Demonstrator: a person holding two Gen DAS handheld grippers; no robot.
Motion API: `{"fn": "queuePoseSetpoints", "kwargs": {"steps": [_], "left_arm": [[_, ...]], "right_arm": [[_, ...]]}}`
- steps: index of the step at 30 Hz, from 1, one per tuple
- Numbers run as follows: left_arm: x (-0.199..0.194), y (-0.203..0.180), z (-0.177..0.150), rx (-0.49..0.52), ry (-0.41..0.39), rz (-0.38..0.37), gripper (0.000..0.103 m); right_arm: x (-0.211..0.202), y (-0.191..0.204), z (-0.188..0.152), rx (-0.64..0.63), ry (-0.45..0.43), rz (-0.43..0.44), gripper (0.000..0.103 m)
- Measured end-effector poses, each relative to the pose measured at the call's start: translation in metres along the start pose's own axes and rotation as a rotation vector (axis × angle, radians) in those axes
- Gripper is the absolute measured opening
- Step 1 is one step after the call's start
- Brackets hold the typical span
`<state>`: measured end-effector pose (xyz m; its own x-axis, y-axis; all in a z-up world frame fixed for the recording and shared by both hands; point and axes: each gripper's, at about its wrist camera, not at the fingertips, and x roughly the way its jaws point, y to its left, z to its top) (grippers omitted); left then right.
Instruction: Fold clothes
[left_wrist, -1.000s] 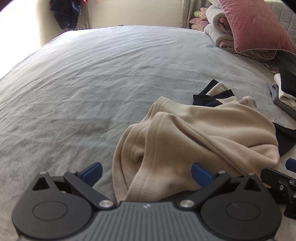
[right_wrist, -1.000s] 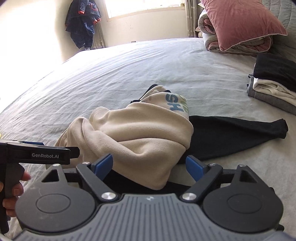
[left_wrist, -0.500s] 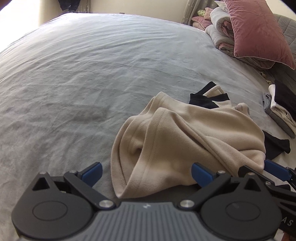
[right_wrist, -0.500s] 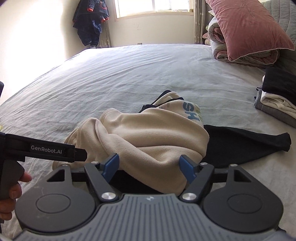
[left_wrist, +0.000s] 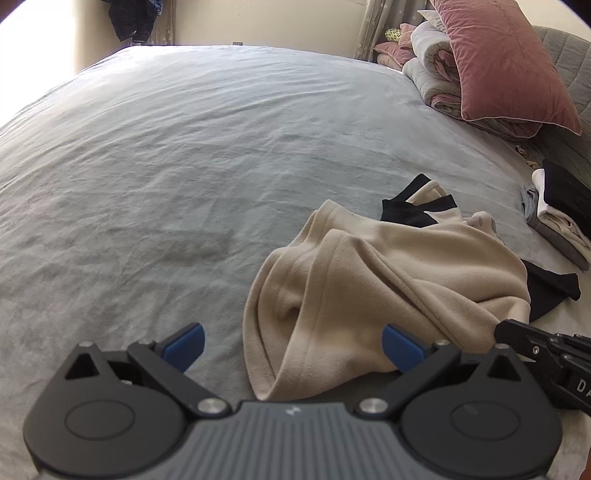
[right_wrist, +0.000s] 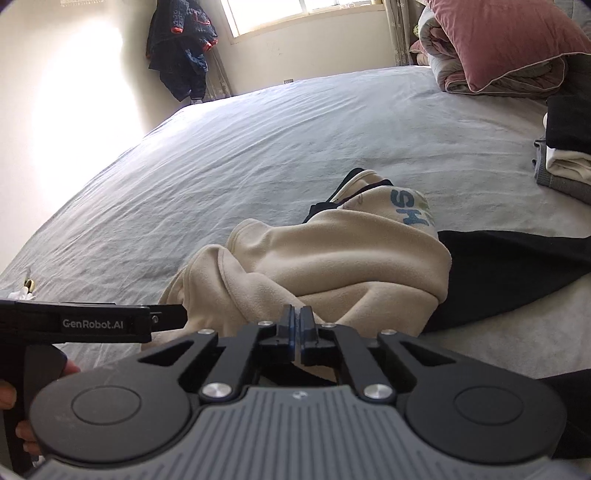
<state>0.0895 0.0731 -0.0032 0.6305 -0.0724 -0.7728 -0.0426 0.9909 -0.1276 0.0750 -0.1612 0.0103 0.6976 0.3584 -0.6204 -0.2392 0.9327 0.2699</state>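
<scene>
Crumpled cream fleece sweatshirt (right_wrist: 314, 266) lies mid-bed beside folded clothes; right gripper (right_wrist: 295, 325) has just clenched, seemingly pinching its hem, left gripper (left_wrist: 291, 343) gapes, so a thin bite could slip.

crumpled cream fleece sweatshirt (left_wrist: 388, 291) on bed

This is a bedroom in a home. A big bed with a grey sheet (left_wrist: 184, 147) fills it, with a pink velvet pillow (left_wrist: 506, 62) on rolled-up blankets (left_wrist: 432, 85) by a sunny window (right_wrist: 295, 14).
</scene>
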Motion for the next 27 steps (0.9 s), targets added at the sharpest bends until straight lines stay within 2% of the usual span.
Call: {"fn": "queuePoseSetpoints", "kwargs": {"steps": [3, 6, 8, 9, 10, 14, 15, 16, 17, 19, 21, 22, 27], "left_arm": [[-0.002, 0.006, 0.002, -0.024, -0.013, -0.019, 0.102], [0.001, 0.008, 0.008, -0.035, -0.049, -0.055, 0.102], [0.007, 0.008, 0.010, -0.042, -0.064, -0.077, 0.102], [0.009, 0.008, 0.011, -0.045, -0.071, -0.089, 0.101], [0.012, 0.008, 0.012, -0.048, -0.078, -0.100, 0.098], [0.027, 0.002, 0.009, -0.029, -0.027, -0.195, 0.088], [0.030, 0.000, 0.006, -0.024, -0.006, -0.213, 0.080], [0.033, -0.001, 0.004, -0.019, 0.011, -0.225, 0.067], [0.035, -0.002, 0.001, -0.013, 0.025, -0.236, 0.060], [0.036, -0.004, -0.005, 0.000, 0.041, -0.255, 0.035], [0.032, -0.005, -0.008, 0.013, 0.039, -0.279, 0.021], [0.028, -0.005, -0.010, 0.017, 0.036, -0.291, 0.017], [0.006, -0.010, -0.020, 0.068, 0.037, -0.364, 0.014]], "right_arm": [[-0.012, -0.001, -0.003, -0.015, -0.001, 0.013, 0.005], [-0.018, -0.006, -0.008, 0.015, 0.004, 0.018, 0.019], [-0.020, -0.007, -0.011, 0.024, 0.005, 0.014, 0.035], [-0.021, -0.007, -0.012, 0.023, 0.000, 0.008, 0.051], [-0.022, -0.007, -0.012, 0.018, -0.007, 0.004, 0.058], [-0.020, -0.009, -0.011, 0.027, 0.004, -0.010, 0.058], [-0.019, -0.012, -0.011, 0.044, 0.017, -0.003, 0.058], [-0.018, -0.015, -0.011, 0.064, 0.032, 0.006, 0.058], [-0.017, -0.019, -0.011, 0.088, 0.048, 0.021, 0.058], [-0.014, -0.026, -0.012, 0.147, 0.082, 0.051, 0.058], [-0.011, -0.035, -0.013, 0.216, 0.109, 0.080, 0.058], [-0.009, -0.040, -0.014, 0.254, 0.123, 0.093, 0.058], [-0.005, -0.061, -0.017, 0.405, 0.160, 0.134, 0.058]]}}
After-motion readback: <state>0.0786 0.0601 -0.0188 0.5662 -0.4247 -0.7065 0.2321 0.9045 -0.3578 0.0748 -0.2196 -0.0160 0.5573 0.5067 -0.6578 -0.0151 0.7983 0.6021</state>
